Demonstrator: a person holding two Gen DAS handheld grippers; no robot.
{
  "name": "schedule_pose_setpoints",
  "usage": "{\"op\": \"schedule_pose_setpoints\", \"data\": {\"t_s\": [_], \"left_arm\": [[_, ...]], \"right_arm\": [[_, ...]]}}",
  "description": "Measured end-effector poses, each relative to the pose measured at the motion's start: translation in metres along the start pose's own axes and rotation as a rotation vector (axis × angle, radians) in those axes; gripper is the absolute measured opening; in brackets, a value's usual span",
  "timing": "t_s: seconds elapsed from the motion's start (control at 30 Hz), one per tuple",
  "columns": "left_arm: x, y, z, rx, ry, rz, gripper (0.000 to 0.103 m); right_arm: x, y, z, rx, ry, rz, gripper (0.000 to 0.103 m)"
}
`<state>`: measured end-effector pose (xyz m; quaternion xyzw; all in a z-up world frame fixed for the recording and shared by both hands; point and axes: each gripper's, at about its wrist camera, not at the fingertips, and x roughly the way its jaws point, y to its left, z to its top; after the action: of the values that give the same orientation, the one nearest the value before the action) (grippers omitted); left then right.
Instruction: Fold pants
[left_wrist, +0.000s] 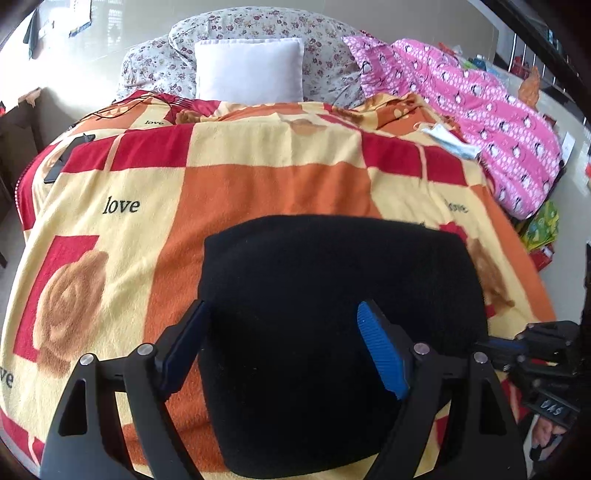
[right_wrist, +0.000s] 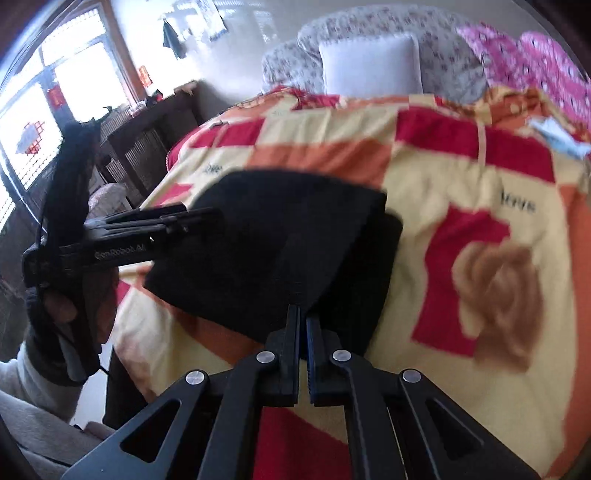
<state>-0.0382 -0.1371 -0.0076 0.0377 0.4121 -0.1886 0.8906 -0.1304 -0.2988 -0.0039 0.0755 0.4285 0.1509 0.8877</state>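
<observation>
The black pants (left_wrist: 332, 314) lie folded into a compact rectangle on the orange, red and yellow "love" blanket (left_wrist: 258, 177). My left gripper (left_wrist: 282, 325) is open, its blue-padded fingers spread just above the near part of the pants. In the right wrist view the pants (right_wrist: 266, 243) lie ahead and my right gripper (right_wrist: 302, 314) is shut, its tips at the near edge of the fabric; whether cloth is pinched I cannot tell. The left gripper (right_wrist: 199, 218) shows there from the side, over the pants' left edge.
A white pillow (left_wrist: 249, 70) and floral bedding (left_wrist: 258, 26) lie at the bed's head. Pink patterned clothing (left_wrist: 480, 110) is piled at the right. A face mask (left_wrist: 448, 142) lies on the blanket. Dark furniture (right_wrist: 147, 136) stands left of the bed.
</observation>
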Motion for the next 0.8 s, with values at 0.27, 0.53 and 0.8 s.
{"op": "schedule_pose_setpoints", "data": {"t_s": [0.27, 0.53, 0.8], "left_arm": [[-0.002, 0.004, 0.004, -0.015, -0.004, 0.01, 0.082], [0.01, 0.014, 0.019, -0.024, -0.009, 0.039, 0.083], [0.028, 0.014, 0.025, -0.047, -0.001, 0.016, 0.085]], "right_arm": [[-0.044, -0.004, 0.018, 0.035, -0.112, -0.004, 0.019], [0.006, 0.016, 0.054, -0.023, -0.102, -0.035, 0.033], [0.044, -0.02, 0.062, 0.064, -0.063, -0.072, 0.031]]}}
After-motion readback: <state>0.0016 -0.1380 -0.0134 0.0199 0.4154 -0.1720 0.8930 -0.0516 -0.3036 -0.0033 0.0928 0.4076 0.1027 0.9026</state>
